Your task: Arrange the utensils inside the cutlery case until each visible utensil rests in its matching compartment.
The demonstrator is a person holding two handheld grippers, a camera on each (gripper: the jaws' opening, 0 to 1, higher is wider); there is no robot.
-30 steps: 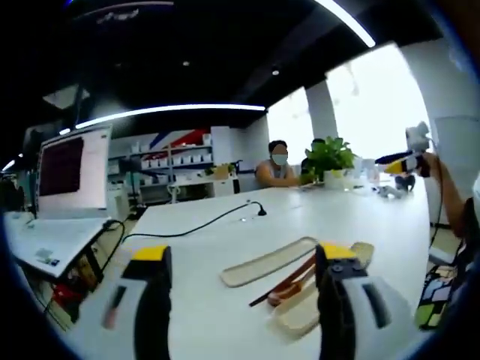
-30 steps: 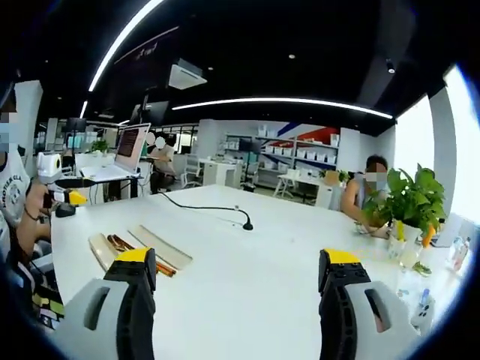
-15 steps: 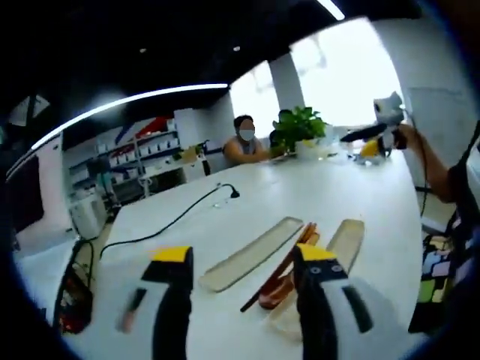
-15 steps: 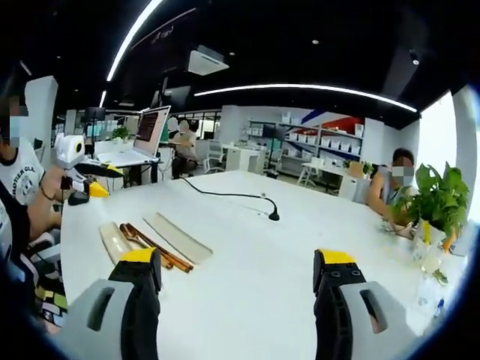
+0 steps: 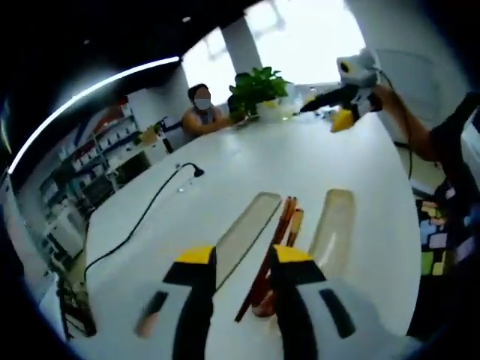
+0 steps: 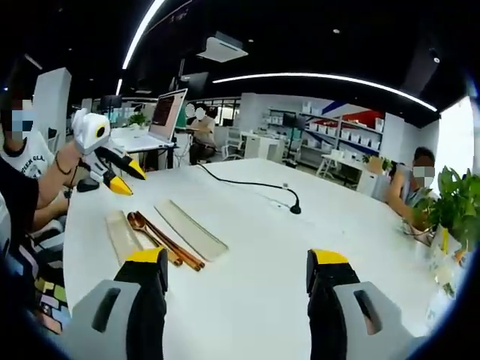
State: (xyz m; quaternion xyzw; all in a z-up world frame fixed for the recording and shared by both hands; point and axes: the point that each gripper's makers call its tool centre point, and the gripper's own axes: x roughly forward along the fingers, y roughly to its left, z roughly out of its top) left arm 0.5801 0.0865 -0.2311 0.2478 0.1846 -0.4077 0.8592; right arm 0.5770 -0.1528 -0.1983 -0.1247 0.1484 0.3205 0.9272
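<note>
Cutlery case (image 6: 121, 234) sits flat on the white table (image 6: 255, 262): a shallow, beige, elongated tray with rounded ends and a smooth matte look. Its matching long lid (image 6: 190, 229) lies parallel just beside it. Between the two are a wooden spoon (image 6: 147, 232) with a brown bowl and reddish-brown chopsticks (image 6: 174, 244), both on the tabletop, none of them inside the case. No readable writing on the case or utensils; the shirt print at the edge of your right gripper view is too blurred to read.

Your left gripper (image 5: 237, 262) hangs right over this group. Its yellow-tipped jaws stand a narrow gap apart with nothing between them. In your left gripper view the lid (image 5: 245, 234) runs up from between the jaws, the chopsticks (image 5: 271, 244) pass just inside the right-hand jaw, and the case (image 5: 332, 229) lies beyond that jaw.

Your right gripper (image 6: 235, 264) is spread wide and holds nothing, over bare table, well apart from the case, which lies ahead and to the left in its view. Your left gripper (image 6: 112, 171) shows there too, above the case's far end.

A black cable with a small microphone (image 6: 295, 209) crosses the table further off.
</note>
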